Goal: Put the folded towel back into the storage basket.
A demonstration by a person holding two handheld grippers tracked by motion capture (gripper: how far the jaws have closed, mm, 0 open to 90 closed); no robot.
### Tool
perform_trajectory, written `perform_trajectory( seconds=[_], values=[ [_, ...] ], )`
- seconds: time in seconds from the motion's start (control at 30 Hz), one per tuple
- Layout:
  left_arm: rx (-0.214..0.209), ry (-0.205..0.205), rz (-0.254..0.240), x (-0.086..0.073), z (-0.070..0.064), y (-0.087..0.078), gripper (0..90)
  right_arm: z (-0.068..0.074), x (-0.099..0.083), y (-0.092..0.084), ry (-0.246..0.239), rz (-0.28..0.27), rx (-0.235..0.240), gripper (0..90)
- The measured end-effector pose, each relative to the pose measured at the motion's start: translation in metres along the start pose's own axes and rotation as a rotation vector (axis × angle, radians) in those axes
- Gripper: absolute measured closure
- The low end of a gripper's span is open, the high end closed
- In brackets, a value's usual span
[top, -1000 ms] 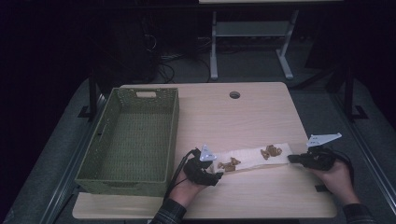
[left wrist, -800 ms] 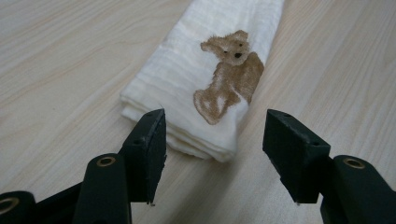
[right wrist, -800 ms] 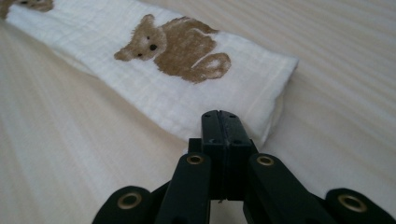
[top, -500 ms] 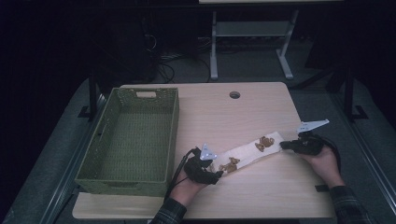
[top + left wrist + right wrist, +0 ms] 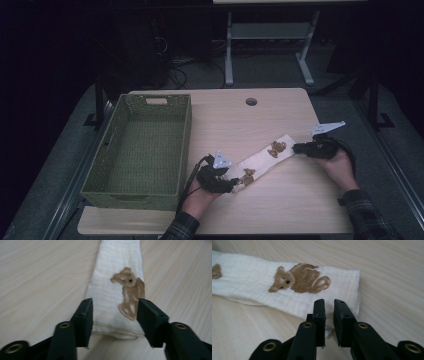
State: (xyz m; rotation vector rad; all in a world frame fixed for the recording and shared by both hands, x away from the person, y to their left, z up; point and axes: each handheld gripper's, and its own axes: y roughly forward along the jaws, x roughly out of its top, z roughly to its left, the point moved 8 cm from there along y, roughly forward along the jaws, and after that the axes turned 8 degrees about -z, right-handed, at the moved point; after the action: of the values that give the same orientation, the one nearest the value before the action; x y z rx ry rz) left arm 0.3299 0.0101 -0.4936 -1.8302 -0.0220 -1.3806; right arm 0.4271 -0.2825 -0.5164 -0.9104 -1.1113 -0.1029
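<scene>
A long folded white cloth [image 5: 261, 161] printed with brown bears lies slanted on the wooden table [image 5: 280, 205]. My left gripper [image 5: 233, 183] is at its near left end. In the left gripper view the left gripper [image 5: 113, 305] stands open, with the end of the cloth [image 5: 112, 277] lying between its jaws. My right gripper [image 5: 296, 148] is at the far right end. In the right gripper view the right gripper [image 5: 329, 303] has its jaws nearly together on the edge of the cloth [image 5: 249, 285], near a corner.
An empty green woven basket [image 5: 184, 145] stands on the left part of the table. A round cable hole [image 5: 251, 101] sits near the table's far edge. Beyond that edge are a dark floor and a desk frame [image 5: 227, 45].
My right gripper has moved away from the person and a little left, carrying the cloth's right end with it, so the cloth now lies slanted. The left gripper has stayed put.
</scene>
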Motion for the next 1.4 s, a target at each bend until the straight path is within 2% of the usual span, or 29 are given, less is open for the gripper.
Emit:
perform_trajectory(
  seconds=[0.13, 0.27, 0.37, 0.43, 0.57, 0.83, 1.1, 1.4],
  values=[
    [-0.005, -0.007, -0.004, 0.009, 0.009, 0.007, 70.7, 0.003, -0.001, -0.012, 0.005, -0.026, 0.008, 63.8],
    [-0.004, -0.004, 0.008, 0.013, 0.017, 0.015, 89.0, 0.005, -0.007, -0.016, 0.015, -0.021, 0.013, 52.6],
    [0.024, 0.005, 0.041, 0.011, 0.027, 0.027, 89.8, 0.004, -0.007, -0.016, 0.023, -0.023, 0.016, 45.8],
    [0.027, 0.001, 0.056, 0.009, 0.031, 0.033, 89.7, 0.003, -0.006, -0.015, 0.024, -0.026, 0.011, 40.3],
    [0.009, -0.008, 0.082, 0.002, 0.032, 0.038, 89.7, 0.004, -0.006, -0.013, 0.005, -0.02, -0.009, 32.4],
    [-0.042, -0.01, 0.108, -0.004, 0.025, 0.038, 89.7, 0.005, -0.005, -0.012, -0.01, -0.031, -0.017, 30.5],
    [-0.104, -0.006, 0.108, -0.007, 0.009, 0.035, 89.7, 0.006, -0.002, -0.012, -0.022, -0.041, -0.029, 28.6],
    [-0.198, 0.07, 0.122, -0.008, -0.021, 0.037, 89.7, 0.007, -0.003, -0.009, -0.023, -0.034, -0.05, 27.7]
  ],
)
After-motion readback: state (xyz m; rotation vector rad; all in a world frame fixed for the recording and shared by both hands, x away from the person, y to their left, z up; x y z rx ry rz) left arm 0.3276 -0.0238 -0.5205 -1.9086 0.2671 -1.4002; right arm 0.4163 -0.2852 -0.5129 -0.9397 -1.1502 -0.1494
